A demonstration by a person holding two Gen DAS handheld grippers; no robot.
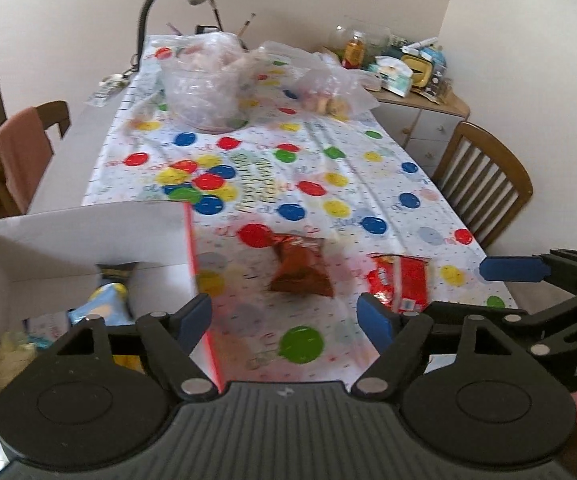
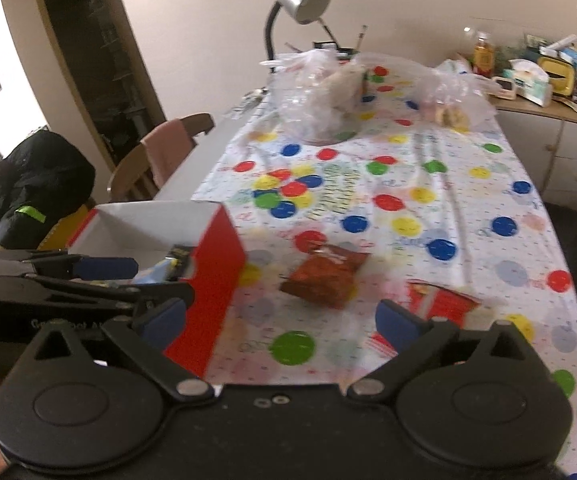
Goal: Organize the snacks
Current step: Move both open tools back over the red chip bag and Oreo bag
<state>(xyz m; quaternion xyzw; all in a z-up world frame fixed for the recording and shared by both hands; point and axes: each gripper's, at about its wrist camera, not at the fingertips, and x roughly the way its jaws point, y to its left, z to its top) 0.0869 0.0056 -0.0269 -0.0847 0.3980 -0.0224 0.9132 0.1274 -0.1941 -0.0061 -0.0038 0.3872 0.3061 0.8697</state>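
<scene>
Two snack bags [image 1: 302,266] on tablecloth [image 1: 328,152], one box [image 1: 88,236], left claw [image 1: 288,318] apart, right claw [image 2: 284,320] apart

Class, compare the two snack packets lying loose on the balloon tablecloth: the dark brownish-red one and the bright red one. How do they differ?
The brownish-red packet is darker and puffed up; the bright red packet is glossier, flatter, with white markings. The brownish-red packet lies nearer the box; the bright red packet lies nearer the table's right edge. The bright red packet sits just beyond the right gripper. Both rest on the tablecloth, ungripped.
</scene>
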